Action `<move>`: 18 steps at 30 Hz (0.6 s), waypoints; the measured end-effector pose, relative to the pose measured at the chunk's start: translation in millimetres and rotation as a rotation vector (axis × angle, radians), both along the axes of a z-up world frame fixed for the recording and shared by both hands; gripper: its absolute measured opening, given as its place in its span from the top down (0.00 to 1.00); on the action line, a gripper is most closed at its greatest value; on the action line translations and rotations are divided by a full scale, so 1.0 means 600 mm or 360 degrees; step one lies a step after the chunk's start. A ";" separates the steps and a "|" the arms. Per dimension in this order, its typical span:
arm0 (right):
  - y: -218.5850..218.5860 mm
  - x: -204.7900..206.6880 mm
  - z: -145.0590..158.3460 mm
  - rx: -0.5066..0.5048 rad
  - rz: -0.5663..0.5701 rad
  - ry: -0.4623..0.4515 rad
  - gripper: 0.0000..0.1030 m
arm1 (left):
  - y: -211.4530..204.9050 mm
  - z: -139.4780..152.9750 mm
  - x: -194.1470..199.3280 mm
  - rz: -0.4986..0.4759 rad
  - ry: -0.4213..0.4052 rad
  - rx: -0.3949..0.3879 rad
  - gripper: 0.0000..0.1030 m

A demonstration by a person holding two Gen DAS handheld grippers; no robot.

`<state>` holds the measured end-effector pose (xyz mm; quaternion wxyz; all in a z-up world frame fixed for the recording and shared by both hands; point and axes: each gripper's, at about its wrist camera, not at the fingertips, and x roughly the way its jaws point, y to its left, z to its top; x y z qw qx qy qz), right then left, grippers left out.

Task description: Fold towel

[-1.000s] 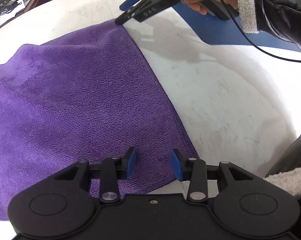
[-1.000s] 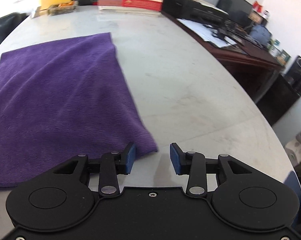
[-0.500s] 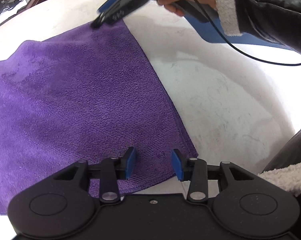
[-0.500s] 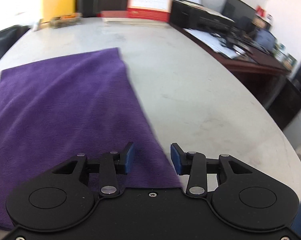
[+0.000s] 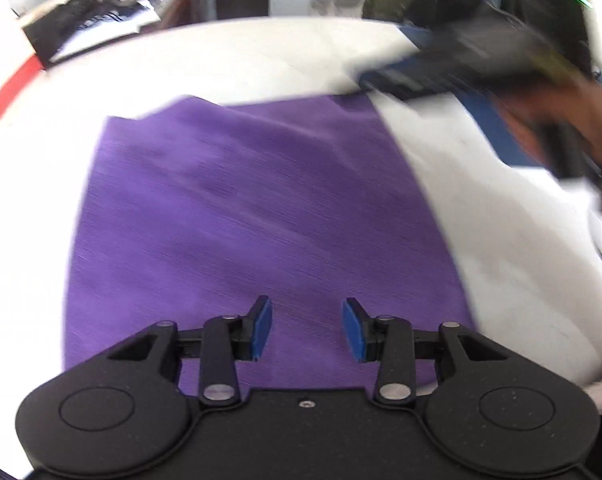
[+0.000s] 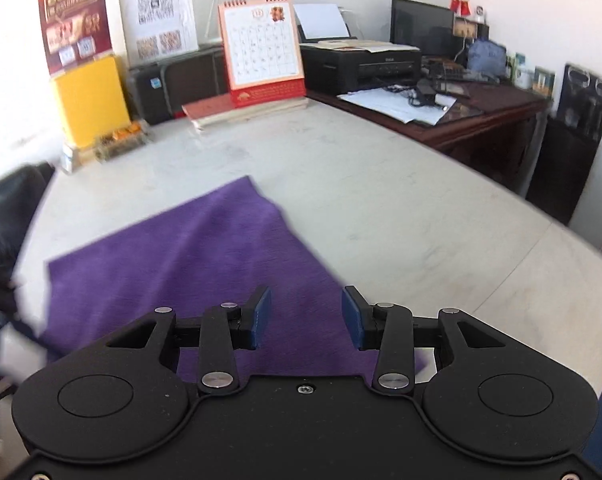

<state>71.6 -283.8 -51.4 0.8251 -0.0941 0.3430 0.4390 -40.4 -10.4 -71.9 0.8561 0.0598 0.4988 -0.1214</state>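
Observation:
A purple towel [image 5: 261, 216] lies flat on a pale round table [image 5: 261, 56]. My left gripper [image 5: 307, 330] is open and empty above the towel's near edge. The right gripper shows blurred at the towel's far right corner in the left wrist view [image 5: 365, 80]. In the right wrist view the same towel [image 6: 205, 264] lies below my right gripper [image 6: 305, 317], which is open and empty above its near edge. Whether either gripper touches the cloth I cannot tell.
A desk calendar [image 6: 263, 50], stacked books [image 6: 241, 110], a yellow box [image 6: 91, 100] and a printer [image 6: 361, 60] stand at the table's far side. A dark wooden desk [image 6: 481, 116] with papers and a monitor stands to the right. A blue folder [image 5: 497, 124] lies beside the towel.
Both grippers have lifted and tilted up, so more of the room shows. The left gripper has swung from the towel's right corner to the middle of its near edge. Both stay open.

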 end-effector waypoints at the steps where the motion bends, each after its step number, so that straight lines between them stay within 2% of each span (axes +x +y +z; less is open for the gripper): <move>1: 0.003 -0.021 -0.001 -0.0013 0.0005 0.0022 0.61 | 0.014 -0.006 0.012 -0.0051 -0.0005 -0.0004 0.64; 4: 0.017 -0.081 -0.014 -0.0086 -0.0015 0.0088 0.61 | 0.049 -0.019 0.029 -0.0178 0.0025 -0.0024 0.64; 7: 0.033 -0.122 -0.025 -0.0158 -0.0137 0.0125 0.61 | 0.074 -0.044 0.031 -0.0328 0.0096 0.0000 0.64; 10: 0.044 -0.151 -0.030 -0.0221 -0.0262 0.0131 0.61 | 0.089 -0.040 0.012 -0.0482 0.0097 0.0003 0.64; 13: 0.054 -0.172 -0.037 -0.0289 -0.0348 0.0132 0.61 | 0.112 -0.041 -0.001 -0.0570 0.0125 -0.0010 0.64; 18: 0.070 -0.213 -0.048 -0.0411 -0.0385 0.0117 0.61 | 0.133 -0.040 -0.027 -0.0641 0.0157 -0.0030 0.64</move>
